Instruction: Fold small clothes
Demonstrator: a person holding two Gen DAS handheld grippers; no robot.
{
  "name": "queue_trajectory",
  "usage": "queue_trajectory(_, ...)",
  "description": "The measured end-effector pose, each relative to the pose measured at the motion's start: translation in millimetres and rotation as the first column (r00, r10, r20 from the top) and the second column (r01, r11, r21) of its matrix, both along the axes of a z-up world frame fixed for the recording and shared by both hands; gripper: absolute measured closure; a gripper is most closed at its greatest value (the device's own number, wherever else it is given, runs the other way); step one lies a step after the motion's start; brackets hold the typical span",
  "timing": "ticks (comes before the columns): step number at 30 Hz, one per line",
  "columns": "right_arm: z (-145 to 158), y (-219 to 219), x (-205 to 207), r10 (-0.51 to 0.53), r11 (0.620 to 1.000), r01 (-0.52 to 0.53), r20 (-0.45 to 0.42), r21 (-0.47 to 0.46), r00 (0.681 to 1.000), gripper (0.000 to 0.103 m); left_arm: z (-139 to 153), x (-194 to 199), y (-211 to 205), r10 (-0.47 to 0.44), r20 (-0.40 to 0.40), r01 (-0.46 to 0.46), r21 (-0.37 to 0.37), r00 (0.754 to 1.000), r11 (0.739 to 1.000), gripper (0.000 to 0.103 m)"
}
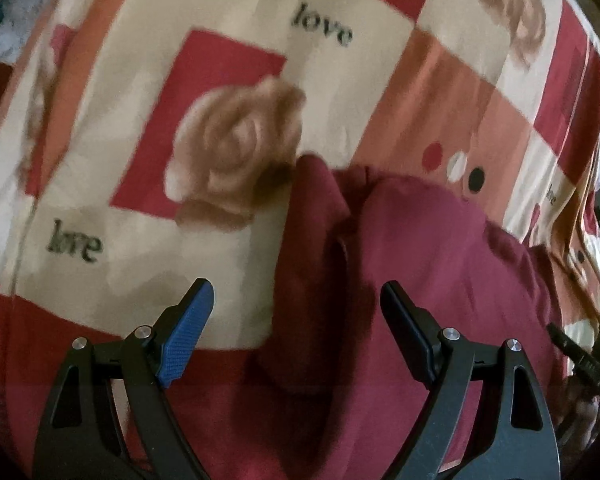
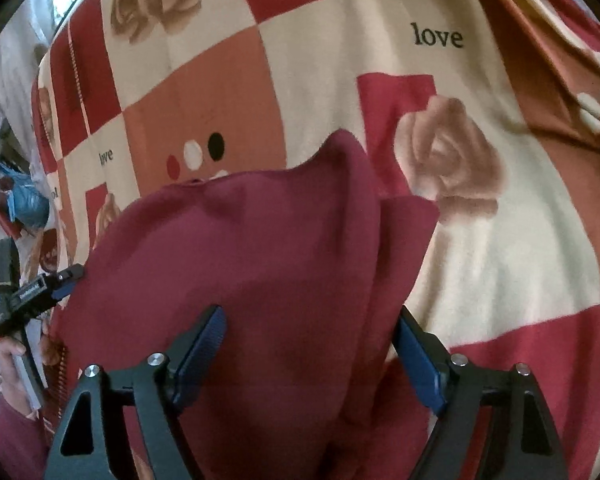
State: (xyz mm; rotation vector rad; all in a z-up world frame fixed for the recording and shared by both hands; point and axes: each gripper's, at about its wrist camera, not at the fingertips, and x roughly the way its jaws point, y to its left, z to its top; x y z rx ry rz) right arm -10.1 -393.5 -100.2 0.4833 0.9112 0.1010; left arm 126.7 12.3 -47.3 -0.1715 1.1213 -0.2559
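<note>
Black-framed, with blue pads, two sets of tongs are in play, one per hand. The left tongs [image 1: 296, 328] stand wide apart above the bedsheet with nothing between the pads, the garment's left fold under the gap. The right tongs [image 2: 312, 352] also stand wide, with the cloth lying beneath and between them but neither pad pressing on it. One maroon garment [image 2: 260, 256] lies on the bed, filling the lower middle of the right wrist view and the lower right of the left wrist view; it is bunched, with a raised peak at its far end and a flap folded along its right side. What kind of garment it is I cannot tell, since its near part is cut off by the bottom of both frames and hidden behind the tong arms. In the right wrist view the left tongs show again at the left edge, their tip at the garment's left border; whether they touch it is unclear. One patterned bedsheet [image 2: 500, 260] of red, cream and orange squares carries printed roses, the word "love" and dot trios. The left view is blurred. Wide bare sheet lies beyond and right of the garment; the bed's edge runs down the left of the right wrist view, with indistinct clutter [image 2: 24, 204] past it.
</note>
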Motion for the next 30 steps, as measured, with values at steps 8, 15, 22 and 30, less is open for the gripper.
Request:
queue_trajectory(8, 0, 6, 4, 0.003, 1.000, -0.003, 0.049, 0.016, 0.999, 0.058, 1, -2, -17, -0.053, -0.003, 0.053, -0.017, 0.999, 0.998, 0.072)
queue_trajectory(15, 36, -6, -3, 0.016, 0.998, -0.023, 0.119, 0.062, 0.993, 0.089, 28, -20, -21, -0.043, 0.041, 0.046, -0.078, 0.998, 0.996, 0.088)
queue_trajectory(22, 87, -1, -24, 0.081, 0.983, -0.109, 0.190, 0.147, 0.979, 0.090, 66, -67, -3, -0.015, 0.015, 0.018, -0.237, 1.000, 0.971, 0.090)
queue_trajectory(30, 113, -3, -47, 0.101, 0.964, -0.145, 0.196, 0.223, 0.975, 0.090, 104, -108, 26, 0.020, 0.057, -0.003, -0.291, 0.998, 0.957, 0.100)
